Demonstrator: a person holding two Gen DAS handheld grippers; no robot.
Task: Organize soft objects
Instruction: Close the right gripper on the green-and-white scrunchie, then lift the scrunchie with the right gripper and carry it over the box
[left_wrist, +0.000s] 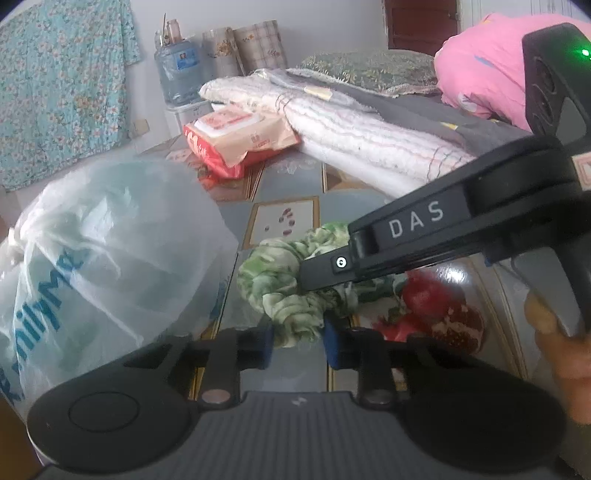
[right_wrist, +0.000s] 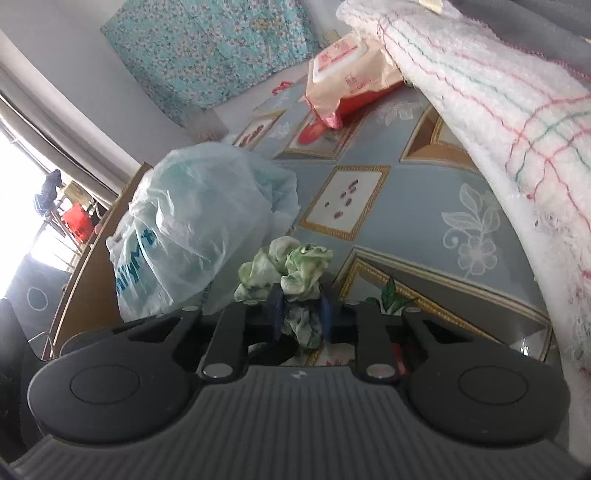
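A crumpled green-and-white cloth (left_wrist: 273, 284) (right_wrist: 291, 266) lies on the patterned blue table cover (left_wrist: 288, 221) (right_wrist: 406, 206). In the left wrist view my left gripper (left_wrist: 300, 345) has its blue pads shut on the cloth's near end. My right gripper (right_wrist: 301, 315) is shut on another fold of the same cloth, which bunches up between its pads. The left wrist view also shows the right gripper (left_wrist: 317, 275) reaching in from the right onto the cloth, with a person's hand (left_wrist: 565, 350) on its handle.
A translucent plastic bag (left_wrist: 110, 258) (right_wrist: 184, 221) stands just left of the cloth. A pack of wipes (left_wrist: 236, 136) (right_wrist: 347, 74) lies farther back. A folded white blanket (left_wrist: 351, 133) (right_wrist: 498, 110) runs along the right, with pink bedding (left_wrist: 480, 74) behind it.
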